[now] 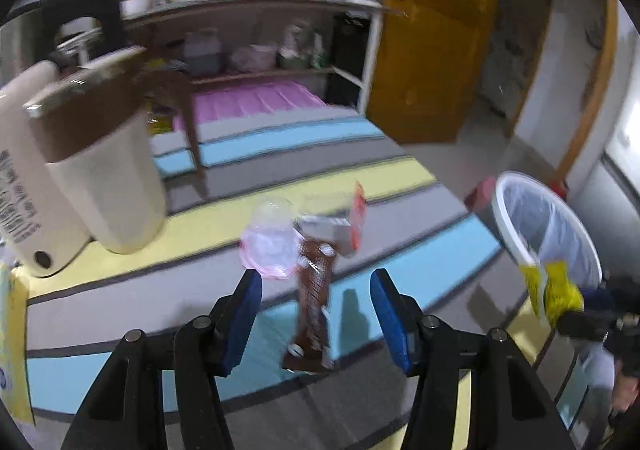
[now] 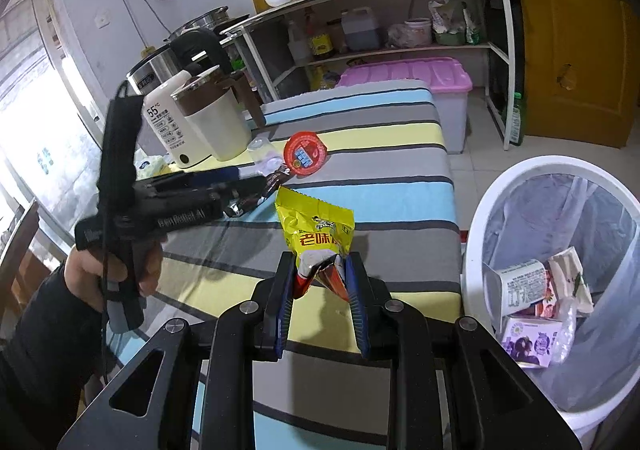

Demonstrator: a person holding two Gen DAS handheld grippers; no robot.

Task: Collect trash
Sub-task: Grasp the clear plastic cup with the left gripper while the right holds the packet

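A: Right gripper is clamped on the crumpled bottom end of the yellow snack bag; the bag stands up out of the jaws, above the striped table near its right edge.

B: And the bin?

A: White, lined, on the floor just off that right edge, to the right of the gripper. Cartons already lie in it. My judgement: the carry goes right and over the rim, then release.

B: Left side?

A: Left gripper stands about half open, nothing pressed between the pads. The brown wrapper lies on the table straight ahead between the fingers, its long axis running away from me, roughly along the gripper's line. The clear plastic cup and red lid sit just beyond it.

B: Nearer hand for the wrapper?

A: Left, clearly.
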